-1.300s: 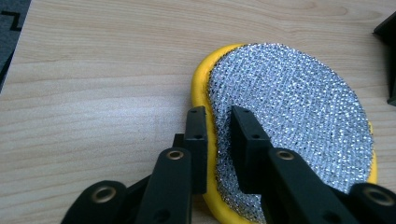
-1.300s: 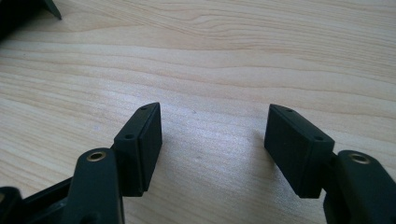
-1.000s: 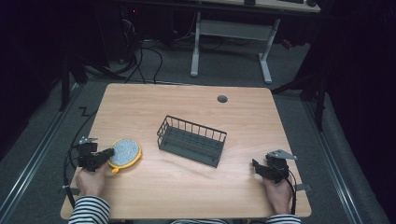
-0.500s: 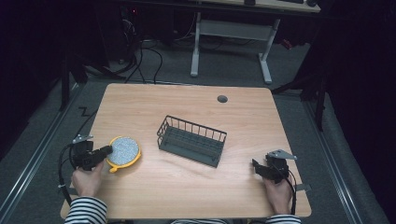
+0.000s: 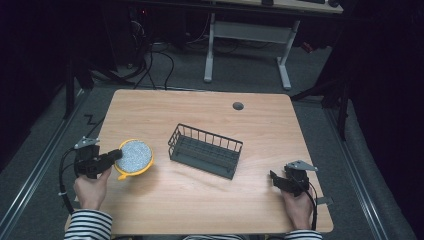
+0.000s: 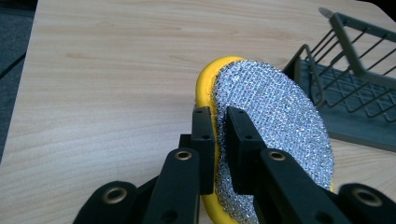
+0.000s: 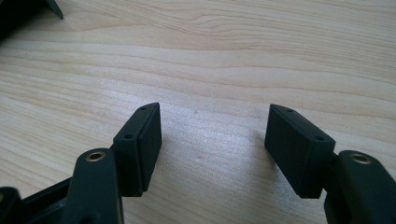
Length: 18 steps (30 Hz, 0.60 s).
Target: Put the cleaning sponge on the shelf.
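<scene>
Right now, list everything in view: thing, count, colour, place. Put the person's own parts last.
scouring pad: one, round, silver mesh on a yellow backing, near the table's left edge, clamped at its rim in the left gripper
wire basket: one, dark grey, mid-table, set at an angle, nothing in it
table: one, light wood, with a small dark round cap near its far edge
desk frame: one, white legs, on the floor beyond the table
cables: several, black, on the grey floor at far left
left gripper: one, black, jaws shut on the pad's rim
right gripper: one, black, jaws open, low over bare wood at the table's right front
hands: two, striped sleeves, at the near edge
</scene>
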### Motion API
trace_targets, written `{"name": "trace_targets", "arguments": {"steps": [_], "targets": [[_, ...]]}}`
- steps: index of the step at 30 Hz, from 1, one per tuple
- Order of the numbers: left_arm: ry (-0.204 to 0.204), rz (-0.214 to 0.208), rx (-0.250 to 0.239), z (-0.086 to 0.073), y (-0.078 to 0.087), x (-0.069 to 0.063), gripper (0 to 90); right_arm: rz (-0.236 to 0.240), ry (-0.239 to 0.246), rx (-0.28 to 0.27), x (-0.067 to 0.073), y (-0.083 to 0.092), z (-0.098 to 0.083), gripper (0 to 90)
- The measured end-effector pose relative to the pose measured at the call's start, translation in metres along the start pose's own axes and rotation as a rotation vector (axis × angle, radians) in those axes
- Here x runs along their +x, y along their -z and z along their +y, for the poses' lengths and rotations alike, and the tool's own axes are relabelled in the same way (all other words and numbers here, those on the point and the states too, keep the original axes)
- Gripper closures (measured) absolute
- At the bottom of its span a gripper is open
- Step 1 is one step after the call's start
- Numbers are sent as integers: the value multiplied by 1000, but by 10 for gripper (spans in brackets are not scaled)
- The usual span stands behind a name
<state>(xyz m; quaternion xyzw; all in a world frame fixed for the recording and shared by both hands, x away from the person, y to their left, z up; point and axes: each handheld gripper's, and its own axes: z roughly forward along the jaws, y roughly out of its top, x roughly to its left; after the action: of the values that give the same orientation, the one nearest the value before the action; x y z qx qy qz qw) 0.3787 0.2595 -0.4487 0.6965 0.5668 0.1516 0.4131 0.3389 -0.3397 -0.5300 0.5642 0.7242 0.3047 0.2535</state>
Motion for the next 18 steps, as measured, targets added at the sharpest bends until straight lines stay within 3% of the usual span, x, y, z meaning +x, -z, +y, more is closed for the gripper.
{"name": "trace_targets", "arguments": {"steps": [8,18], "targets": [[-29,-34,-12,15,10,-10,830,0,1,0,0,0,0,365],[-69,-101,-27,47,12,-32,830,3,4,0,0,0,0,364]]}}
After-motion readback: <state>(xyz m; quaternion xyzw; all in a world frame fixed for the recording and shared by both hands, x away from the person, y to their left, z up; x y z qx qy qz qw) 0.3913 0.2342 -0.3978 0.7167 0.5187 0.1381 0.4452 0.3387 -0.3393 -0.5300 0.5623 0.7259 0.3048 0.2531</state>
